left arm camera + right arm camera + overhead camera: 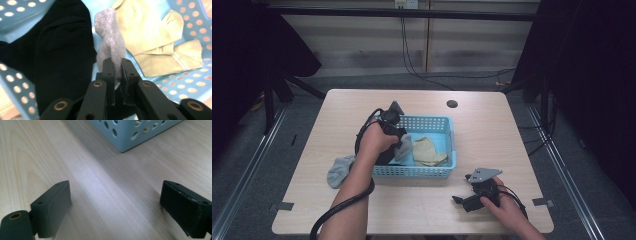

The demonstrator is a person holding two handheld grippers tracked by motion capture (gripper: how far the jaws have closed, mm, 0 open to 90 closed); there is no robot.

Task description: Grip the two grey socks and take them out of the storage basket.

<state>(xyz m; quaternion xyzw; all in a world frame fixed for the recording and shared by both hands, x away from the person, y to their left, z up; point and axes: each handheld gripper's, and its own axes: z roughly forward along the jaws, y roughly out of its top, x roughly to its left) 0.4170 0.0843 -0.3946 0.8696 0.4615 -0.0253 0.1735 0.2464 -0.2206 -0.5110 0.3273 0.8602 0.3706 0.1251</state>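
Left gripper [116,75] over the blue basket [451,150], fingers pinched on a grey sock [110,45] that hangs between a black sock [57,50] and a tan pair [152,42] (probably about to drop it in). Right gripper [115,207] rests on the bench [105,182], fingers wide apart, holding nothing. Another grey sock [339,170] lies beside the basket, partly hidden by the forearm.

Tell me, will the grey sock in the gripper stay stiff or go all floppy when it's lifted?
Probably floppy: the grey sock already droops and folds where the left gripper pinches it. It looks thin and knitted, so likely light. Its fuzzy fabric shouldn't slip easily.
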